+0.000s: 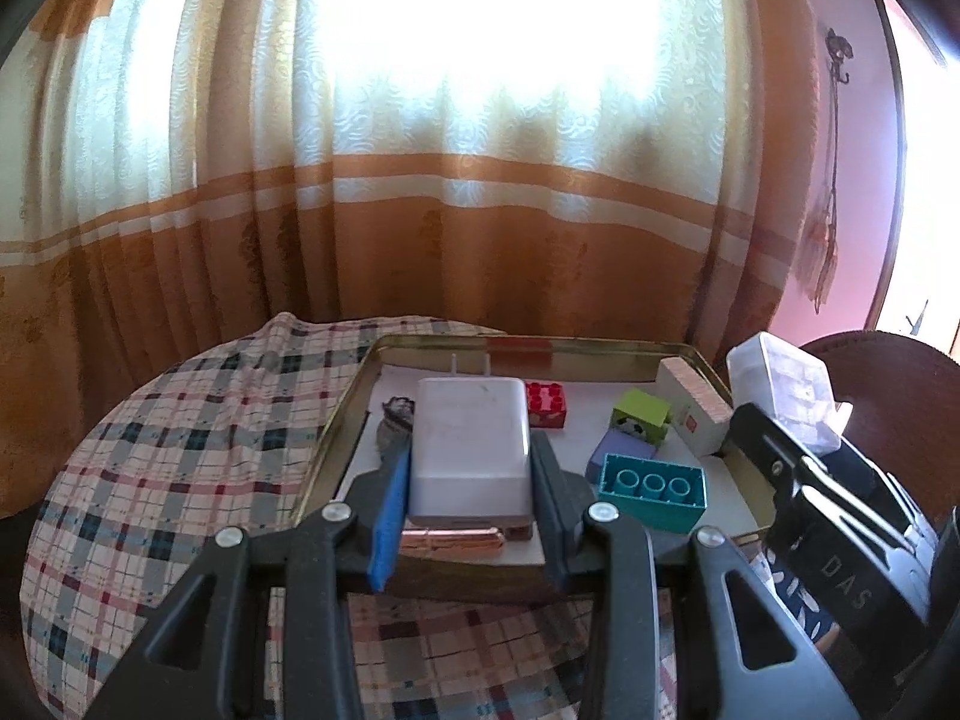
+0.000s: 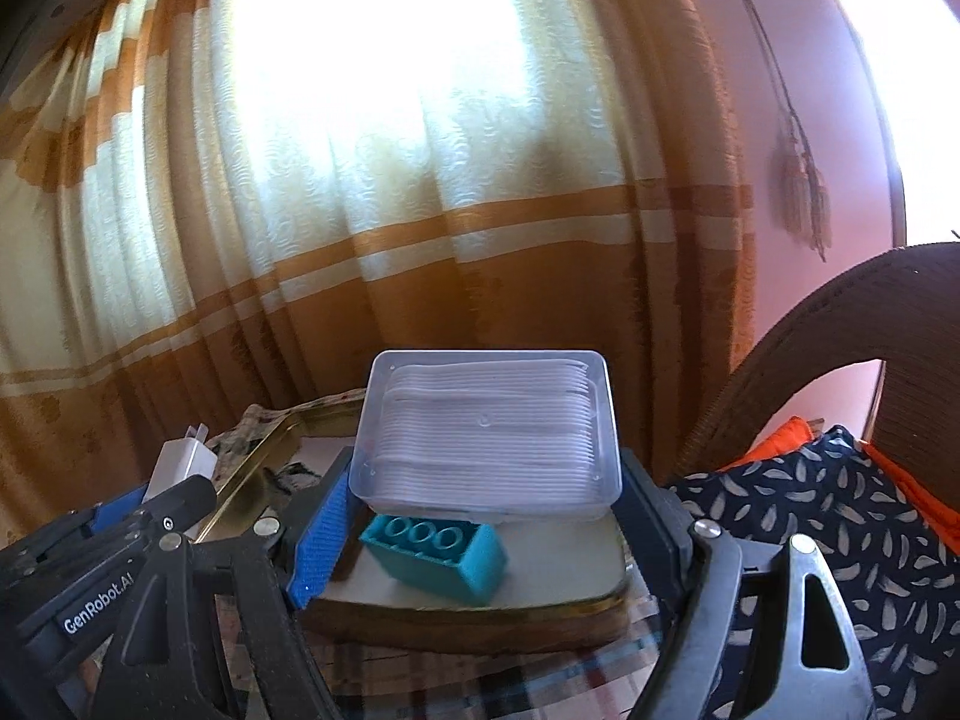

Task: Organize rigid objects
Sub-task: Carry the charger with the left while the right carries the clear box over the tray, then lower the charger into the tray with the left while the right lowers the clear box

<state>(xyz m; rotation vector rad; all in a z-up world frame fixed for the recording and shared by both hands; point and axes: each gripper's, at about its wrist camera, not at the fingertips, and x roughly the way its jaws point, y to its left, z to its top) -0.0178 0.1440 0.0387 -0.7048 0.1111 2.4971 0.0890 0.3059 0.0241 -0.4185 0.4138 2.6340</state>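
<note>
Left wrist: left hand-held gripper (image 1: 471, 468) clamps white charger (image 1: 471, 444) above tray (image 1: 336, 438)

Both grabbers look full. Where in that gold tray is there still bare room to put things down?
The tray has bare white floor behind the lime block, right of the red brick, and along the left wall. Its right half is crowded: purple block, teal brick, white box.

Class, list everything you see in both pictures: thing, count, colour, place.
Tray: one, gold-rimmed, on checked cloth.
Charger: one, white, held in left tool.
Clear box: one, white contents, held in right tool.
Teal brick: one, tray front, studs hidden.
Red brick: one, tray rear.
Green block: one, above lilac block.
White carton: one, tray's right.
Curtain: orange-white, behind.
Left tool: black.
Right tool: black.
</note>
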